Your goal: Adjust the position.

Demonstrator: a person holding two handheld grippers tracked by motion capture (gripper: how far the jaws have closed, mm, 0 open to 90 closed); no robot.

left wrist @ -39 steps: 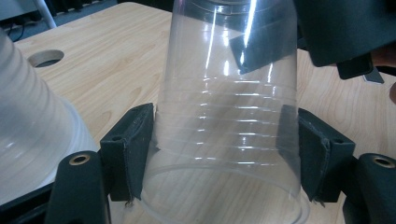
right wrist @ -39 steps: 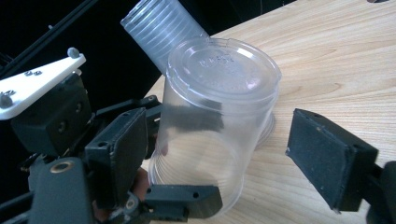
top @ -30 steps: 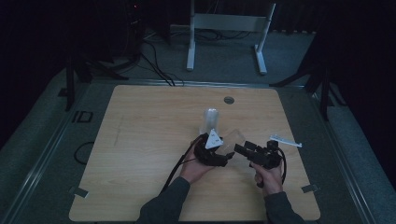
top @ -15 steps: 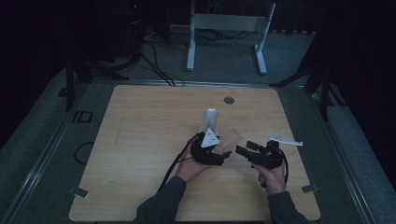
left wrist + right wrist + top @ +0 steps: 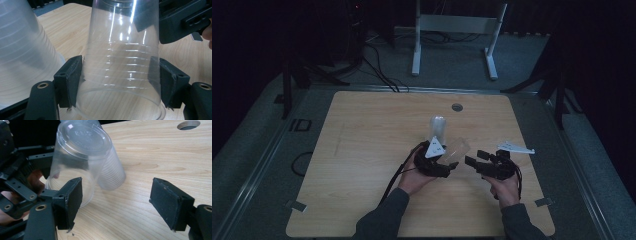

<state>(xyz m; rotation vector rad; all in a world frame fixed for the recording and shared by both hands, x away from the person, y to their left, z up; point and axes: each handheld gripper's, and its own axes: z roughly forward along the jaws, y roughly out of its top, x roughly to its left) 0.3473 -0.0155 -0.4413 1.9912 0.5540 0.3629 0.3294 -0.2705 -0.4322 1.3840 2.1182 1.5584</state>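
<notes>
A clear plastic cup (image 5: pixel 120 62) lies on its side, lifted off the table, between the pads of my left gripper (image 5: pixel 118 83), which press on both of its walls. From above, that cup (image 5: pixel 457 148) points right from the left gripper (image 5: pixel 452 159). A stack of clear cups (image 5: pixel 439 125) lies just behind it on the wooden table (image 5: pixel 362 150). My right gripper (image 5: pixel 121 200) faces the held cup's (image 5: pixel 77 157) closed bottom. Its jaws have just been closing but still stand apart, with nothing between the pads. The stack (image 5: pixel 110 175) rests behind the cup.
A round cable hole (image 5: pixel 457 107) sits near the table's far edge. A white flat piece (image 5: pixel 514 147) lies to the right of the right gripper (image 5: pixel 474 157). Beyond the table stand a metal frame (image 5: pixel 457 30) and cables on the floor.
Hardly anything differs: both hands stay where they were, and the cup remains in the left gripper.
</notes>
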